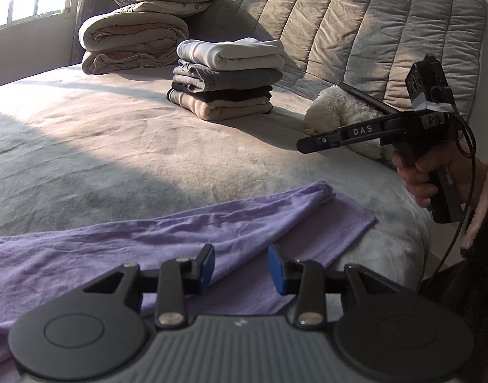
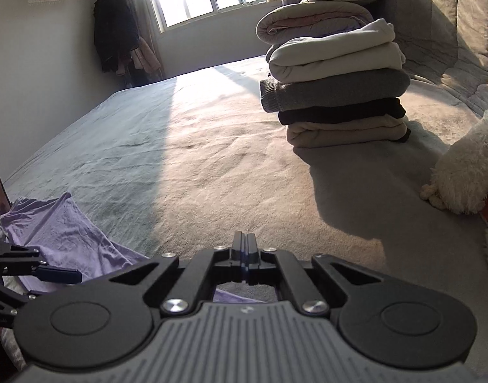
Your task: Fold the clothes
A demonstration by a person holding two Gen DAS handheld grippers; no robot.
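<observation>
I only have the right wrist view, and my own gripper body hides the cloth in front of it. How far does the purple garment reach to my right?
Observer: The purple garment runs across the bed edge and ends in a flat corner below the right gripper.
Operator: Is the right gripper holding any of it?
Observer: No, it is shut on nothing, above the bed.
Operator: And the left gripper?
Observer: The left gripper is open over a diagonal fold, no cloth pinched.
</observation>
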